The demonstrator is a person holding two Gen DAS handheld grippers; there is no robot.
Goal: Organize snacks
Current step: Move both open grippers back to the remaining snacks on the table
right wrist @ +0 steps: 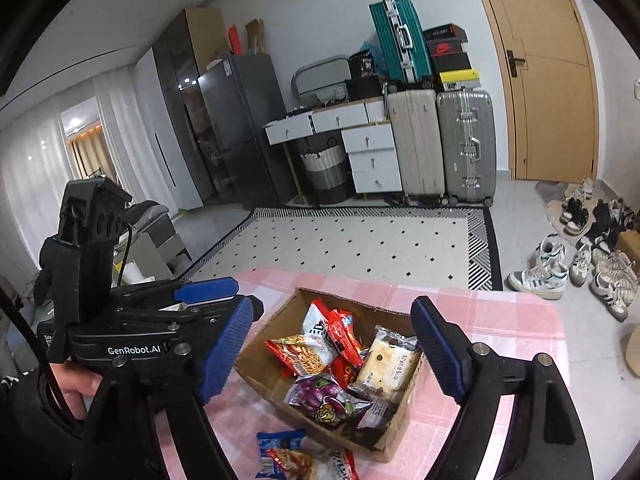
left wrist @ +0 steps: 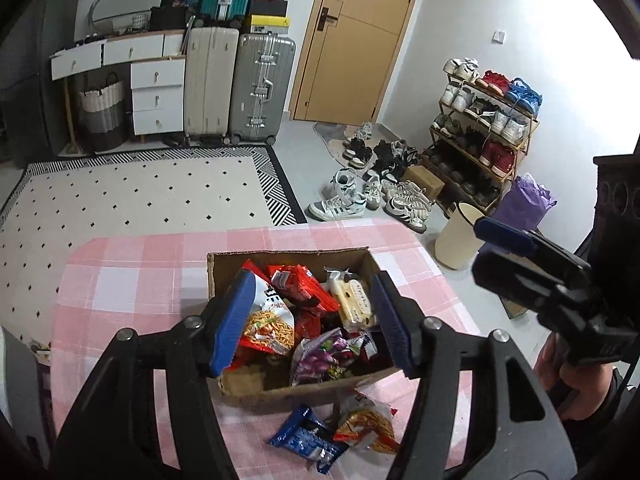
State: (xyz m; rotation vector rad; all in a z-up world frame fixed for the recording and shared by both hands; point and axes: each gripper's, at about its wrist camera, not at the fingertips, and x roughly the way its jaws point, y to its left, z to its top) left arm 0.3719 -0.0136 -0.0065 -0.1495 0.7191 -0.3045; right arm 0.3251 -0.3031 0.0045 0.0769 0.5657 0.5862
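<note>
An open cardboard box (left wrist: 288,254) stands on the pink checked tablecloth (left wrist: 140,280). It holds several snack packets: a red noodle packet (left wrist: 268,326), a purple packet (left wrist: 324,356) and a pale cracker packet (left wrist: 356,300). A blue packet (left wrist: 304,436) and an orange noodle packet (left wrist: 368,424) lie on the cloth in front of the box. My left gripper (left wrist: 314,322) hovers open over the box, its pads touching nothing. My right gripper (right wrist: 332,350) is open too, above the same box (right wrist: 348,300), empty. Each gripper appears at the edge of the other's view.
The table's right edge drops to the floor beside a cream bin (left wrist: 456,240) and a shoe rack (left wrist: 480,132), with loose shoes (left wrist: 340,204) around. Beyond the table lie a patterned rug (right wrist: 360,240), suitcases (right wrist: 464,144) and white drawers.
</note>
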